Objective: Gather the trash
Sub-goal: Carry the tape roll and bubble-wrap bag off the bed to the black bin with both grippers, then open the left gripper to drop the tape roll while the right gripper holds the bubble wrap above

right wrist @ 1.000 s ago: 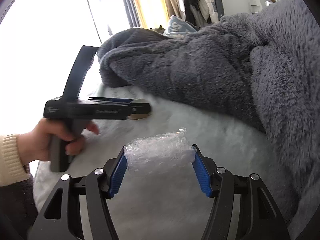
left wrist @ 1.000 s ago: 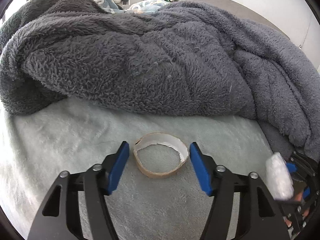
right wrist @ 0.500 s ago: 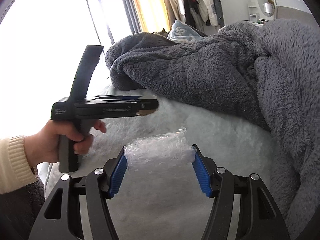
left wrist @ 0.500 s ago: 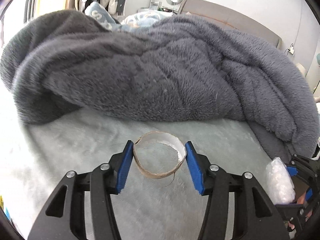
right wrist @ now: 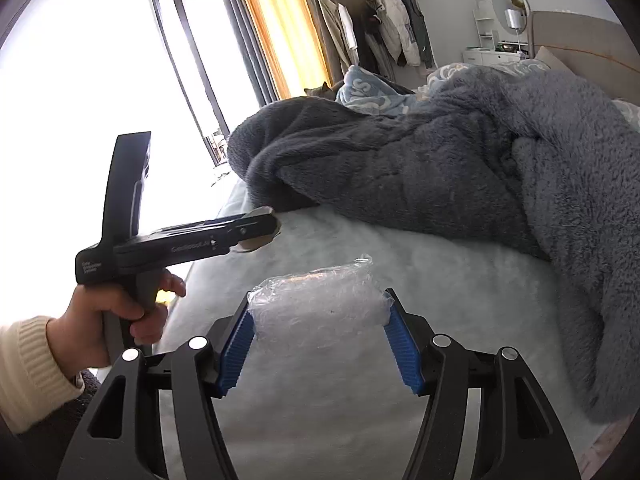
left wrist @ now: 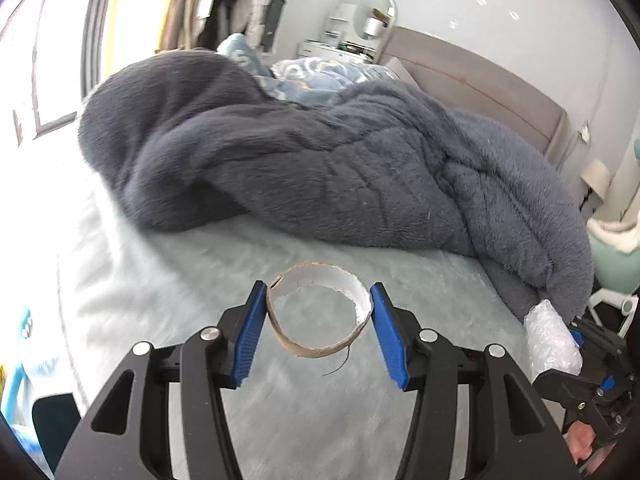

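Observation:
My left gripper (left wrist: 318, 320) is shut on a brown cardboard tape ring (left wrist: 320, 350), white inside, and holds it above the pale bed sheet (left wrist: 180, 280). A thin thread hangs from the ring. My right gripper (right wrist: 319, 334) is shut on a wad of clear bubble wrap (right wrist: 320, 308), also held above the sheet. The right gripper with the bubble wrap (left wrist: 552, 344) shows at the lower right of the left wrist view. The left gripper (right wrist: 256, 232) with the ring's edge shows at the left of the right wrist view, held by a hand.
A thick dark grey fleece blanket (left wrist: 320, 160) lies bunched across the bed behind both grippers. A blue patterned quilt (right wrist: 372, 92) and a headboard (left wrist: 480, 84) lie beyond it. A window with yellow curtains (right wrist: 272, 20) is at the left; a clothes rack (right wrist: 380, 28) stands at the back.
My left gripper closed on the tape ring and lifted it off the sheet. The right gripper kept hold of the bubble wrap and rose slightly.

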A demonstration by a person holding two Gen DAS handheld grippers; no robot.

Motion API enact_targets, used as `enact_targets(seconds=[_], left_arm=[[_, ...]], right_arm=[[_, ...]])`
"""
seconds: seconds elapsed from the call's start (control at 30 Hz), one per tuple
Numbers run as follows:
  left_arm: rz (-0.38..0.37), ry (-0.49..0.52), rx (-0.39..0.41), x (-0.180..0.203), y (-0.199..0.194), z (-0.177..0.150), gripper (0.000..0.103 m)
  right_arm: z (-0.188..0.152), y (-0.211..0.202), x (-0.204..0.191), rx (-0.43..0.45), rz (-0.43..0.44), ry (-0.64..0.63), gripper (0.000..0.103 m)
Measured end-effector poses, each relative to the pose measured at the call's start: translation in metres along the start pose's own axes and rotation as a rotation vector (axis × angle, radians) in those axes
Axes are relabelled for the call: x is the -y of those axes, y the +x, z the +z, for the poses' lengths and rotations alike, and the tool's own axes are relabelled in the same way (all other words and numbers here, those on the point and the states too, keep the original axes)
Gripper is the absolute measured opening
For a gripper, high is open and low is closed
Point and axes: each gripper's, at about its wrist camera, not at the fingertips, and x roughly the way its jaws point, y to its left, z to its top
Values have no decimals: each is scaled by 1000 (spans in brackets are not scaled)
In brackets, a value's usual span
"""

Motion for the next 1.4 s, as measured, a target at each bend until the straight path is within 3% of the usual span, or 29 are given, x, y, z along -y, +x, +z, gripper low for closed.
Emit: enact_targets(seconds=[0.3,0.8,1.4], left_arm=[[127,20,15,-32,-43,-29,55],[265,-134,-13,-127,-97,-78,55],[394,-278,-166,-226,-102,-130,55]], right_arm=[[3,4,-51,6,21,-19,63],[15,13,-120,26,55,-44,63],[25,56,-214,-15,125,-191,63]])
